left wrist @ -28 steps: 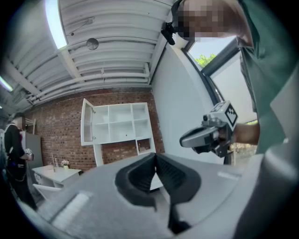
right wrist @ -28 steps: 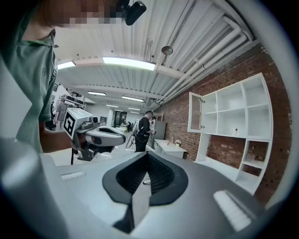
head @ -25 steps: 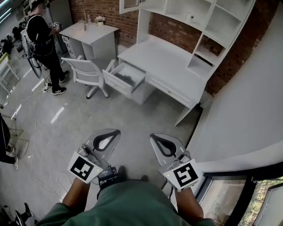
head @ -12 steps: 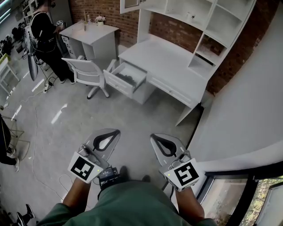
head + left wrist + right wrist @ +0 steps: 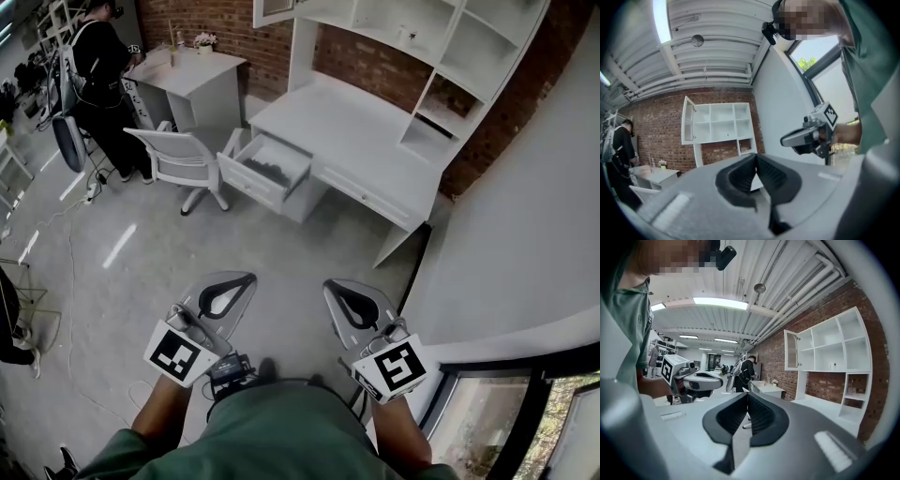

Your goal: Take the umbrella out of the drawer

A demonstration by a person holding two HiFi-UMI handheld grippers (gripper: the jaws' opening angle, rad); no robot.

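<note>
The white desk [image 5: 349, 131] stands far ahead, and its left drawer [image 5: 266, 169] is pulled open. A dark thing [image 5: 269, 171] lies in the drawer; it looks like the umbrella, but it is too small to tell. My left gripper [image 5: 249, 277] and right gripper [image 5: 328, 284] are held side by side over the grey floor, well short of the desk. Both are shut with nothing between the jaws. In the left gripper view my left gripper [image 5: 756, 156] points level at the shelves [image 5: 718, 123]. The right gripper [image 5: 748, 393] points level too.
A white swivel chair [image 5: 176, 155] stands left of the open drawer. Behind it a person [image 5: 97, 67] stands at a smaller desk [image 5: 186, 67]. A white shelf unit [image 5: 412, 37] tops the desk against a brick wall. A white wall [image 5: 525, 216] and a window [image 5: 487, 422] run along my right. Cables [image 5: 70, 253] trail on the floor at left.
Both grippers have moved a little forward toward the desk, still shut. The person in the background has walked up to the smaller desk.
</note>
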